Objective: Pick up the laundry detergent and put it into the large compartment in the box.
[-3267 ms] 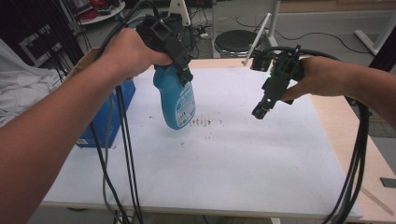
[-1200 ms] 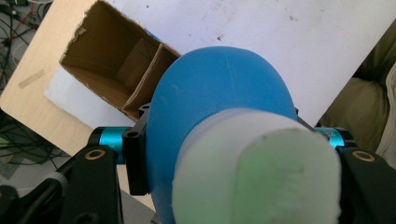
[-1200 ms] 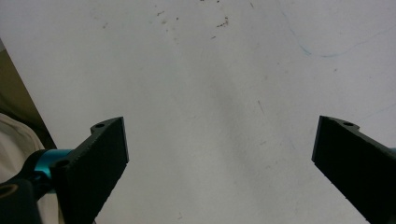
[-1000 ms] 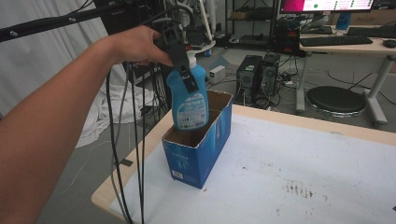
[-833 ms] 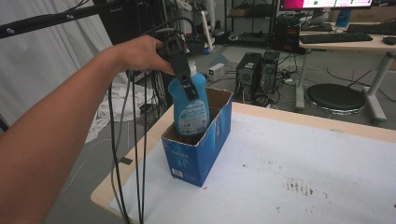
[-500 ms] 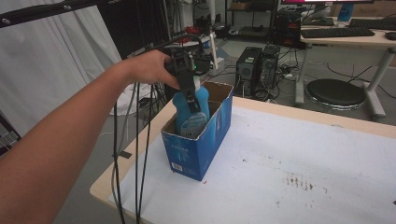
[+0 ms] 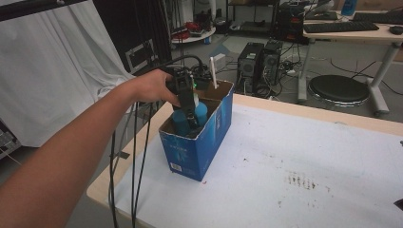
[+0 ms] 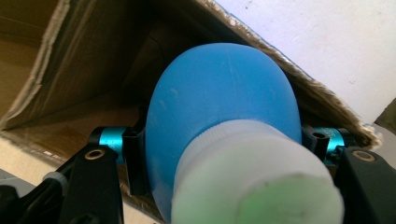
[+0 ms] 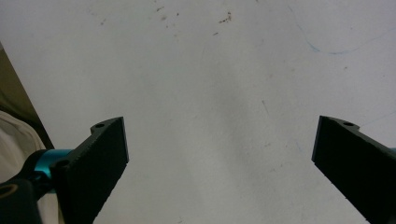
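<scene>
We see the left gripper (image 7: 190, 111) clamped on a blue bottle (image 7: 189, 118) with a white cap (image 8: 254, 182), which sits mostly inside the open blue cardboard box (image 7: 209, 142) at the table's (image 7: 304, 161) far left corner. The right gripper (image 9: 219, 154) hangs over bare tabletop, jaws spread wide, holding nothing.

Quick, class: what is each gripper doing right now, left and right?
Left gripper: closed on the blue bottle, lowered inside the blue cardboard box.
Right gripper: open, fingers wide apart, holding nothing, over the white table.
</scene>
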{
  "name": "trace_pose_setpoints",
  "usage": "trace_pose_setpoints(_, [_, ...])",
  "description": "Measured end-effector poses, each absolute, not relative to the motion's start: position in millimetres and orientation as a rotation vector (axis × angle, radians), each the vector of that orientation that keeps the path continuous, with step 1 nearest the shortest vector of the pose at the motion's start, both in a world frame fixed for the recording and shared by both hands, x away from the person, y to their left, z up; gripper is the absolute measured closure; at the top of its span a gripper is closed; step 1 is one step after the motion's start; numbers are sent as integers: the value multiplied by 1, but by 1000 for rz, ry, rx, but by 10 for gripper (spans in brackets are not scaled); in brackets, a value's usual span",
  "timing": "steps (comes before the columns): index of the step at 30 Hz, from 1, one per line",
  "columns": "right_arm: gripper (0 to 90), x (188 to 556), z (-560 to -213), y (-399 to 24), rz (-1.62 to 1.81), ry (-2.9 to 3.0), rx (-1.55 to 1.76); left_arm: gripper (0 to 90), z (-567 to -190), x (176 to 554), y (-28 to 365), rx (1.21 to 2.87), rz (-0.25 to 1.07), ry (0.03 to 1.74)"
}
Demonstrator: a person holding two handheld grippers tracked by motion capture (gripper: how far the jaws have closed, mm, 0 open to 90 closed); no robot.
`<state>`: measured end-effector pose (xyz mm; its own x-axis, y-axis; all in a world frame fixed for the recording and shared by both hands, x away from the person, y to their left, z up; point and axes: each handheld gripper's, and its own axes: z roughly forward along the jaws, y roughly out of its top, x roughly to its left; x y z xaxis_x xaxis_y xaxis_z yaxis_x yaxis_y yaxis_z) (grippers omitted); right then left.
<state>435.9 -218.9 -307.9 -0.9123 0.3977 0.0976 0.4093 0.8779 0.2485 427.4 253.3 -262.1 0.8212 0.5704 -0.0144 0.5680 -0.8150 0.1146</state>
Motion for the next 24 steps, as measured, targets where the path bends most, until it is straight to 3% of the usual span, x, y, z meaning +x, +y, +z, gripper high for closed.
trace_pose_setpoints(24, [27, 436, -314, -219, -406, -2989, -648, 376, -282, 434, 257, 2896, -15, 951])
